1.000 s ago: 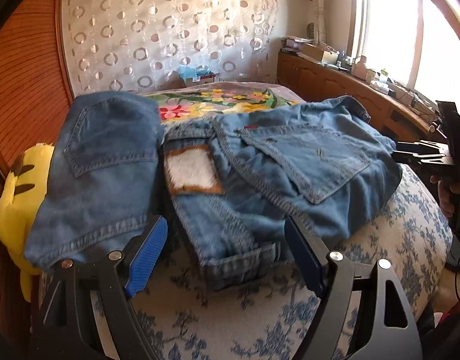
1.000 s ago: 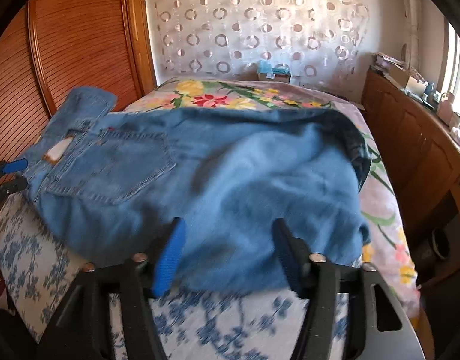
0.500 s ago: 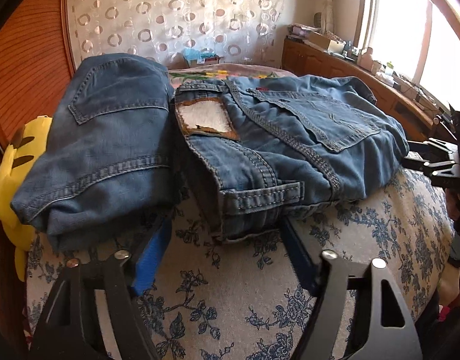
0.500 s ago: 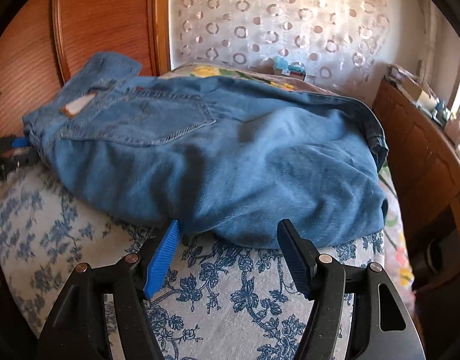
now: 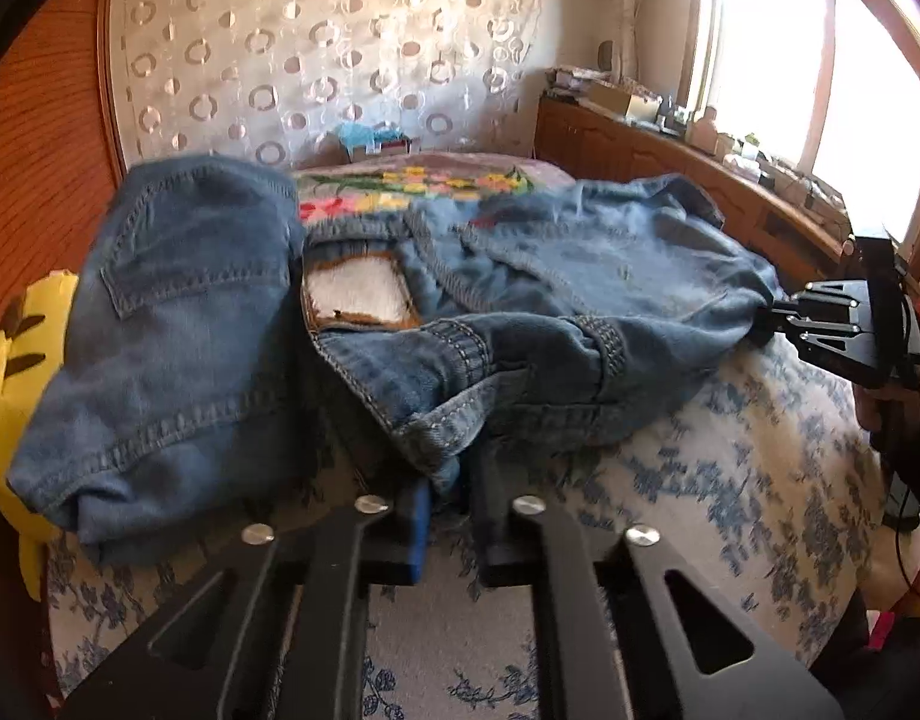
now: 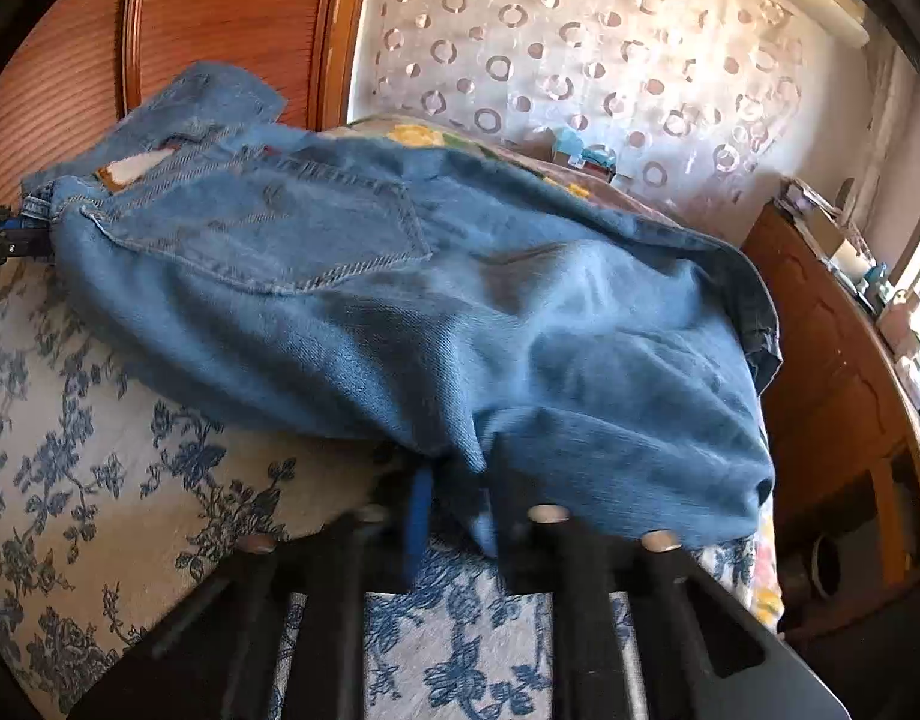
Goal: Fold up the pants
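Left gripper (image 5: 444, 516) jaws clamped on jeans (image 5: 520, 312) waistband corner; right gripper (image 6: 453, 516) jaws clamped on opposite edge; long axis spans between.

Left wrist view: low over bed edge, close behind waistband end of the jeans (image 5: 520, 312), facing headboard wall. Right wrist view: same jeans (image 6: 435, 312), opposite end.

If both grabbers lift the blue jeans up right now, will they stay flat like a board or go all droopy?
Probably droopy. The jeans already sag and wrinkle between the left gripper and the right gripper, so the middle would likely hang down. The thick seamed waistband may keep its shape a little. Denim looks grippy, so slipping seems unlikely.
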A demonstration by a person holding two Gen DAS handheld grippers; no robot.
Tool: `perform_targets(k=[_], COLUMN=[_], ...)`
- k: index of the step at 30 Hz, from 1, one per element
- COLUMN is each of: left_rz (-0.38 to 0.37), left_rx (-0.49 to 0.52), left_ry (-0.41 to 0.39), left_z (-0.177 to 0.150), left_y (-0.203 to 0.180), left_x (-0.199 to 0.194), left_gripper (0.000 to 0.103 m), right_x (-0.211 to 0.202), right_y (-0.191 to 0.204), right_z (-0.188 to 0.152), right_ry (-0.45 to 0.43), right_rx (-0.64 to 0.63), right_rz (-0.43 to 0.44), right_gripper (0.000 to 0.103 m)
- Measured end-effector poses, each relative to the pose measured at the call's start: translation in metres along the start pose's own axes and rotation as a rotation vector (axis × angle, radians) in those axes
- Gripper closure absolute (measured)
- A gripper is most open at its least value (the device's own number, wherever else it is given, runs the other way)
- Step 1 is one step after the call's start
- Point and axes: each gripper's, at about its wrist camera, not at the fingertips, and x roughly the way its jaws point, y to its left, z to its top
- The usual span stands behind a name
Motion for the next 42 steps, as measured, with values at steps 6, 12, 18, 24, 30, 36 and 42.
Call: perform_targets(k=[6, 12, 18, 24, 30, 36, 42], left_rz=[0.027, 0.024, 0.044, 0.064, 0.051, 0.027, 0.078], left_rx=[0.038, 0.055, 0.04, 0.017, 0.013, 0.019, 0.021], left_ry=[-0.087, -0.183, -0.246, -0.253, -0.171, -0.083, -0.085], left_z=[0.025, 0.038, 0.033, 0.006, -0.028, -0.055, -0.057], left_y=[-0.012, -0.027, -0.022, -0.011, -0.014, -0.021, -0.019], left_x=[-0.035, -0.087, -0.132, -0.166, -0.16, -0.147, -0.159], left_gripper=[0.094, 0.095, 0.096, 0.097, 0.098, 0.096, 0.067], right_x=[-0.039, -0.087, -0.131, -0.162, -0.156, -0.143, -0.145], right_y=[-0.005, -0.004, 0.017, 0.033, 0.042, 0.024, 0.018], right_z=[0.005, 0.005, -0.009, -0.027, -0.048, -0.063, -0.051], right_ry=[-0.083, -0.148, -0.197, -0.216, -0.167, -0.102, -0.087], right_rx=[0.017, 0.041, 0.002, -0.01, -0.031, 0.053, 0.074], right_rz=[-0.019, -0.041, -0.017, 0.048, 0.097, 0.143, 0.145], right_gripper=[0.099, 0.099, 0.099, 0.099, 0.099, 0.099, 0.086])
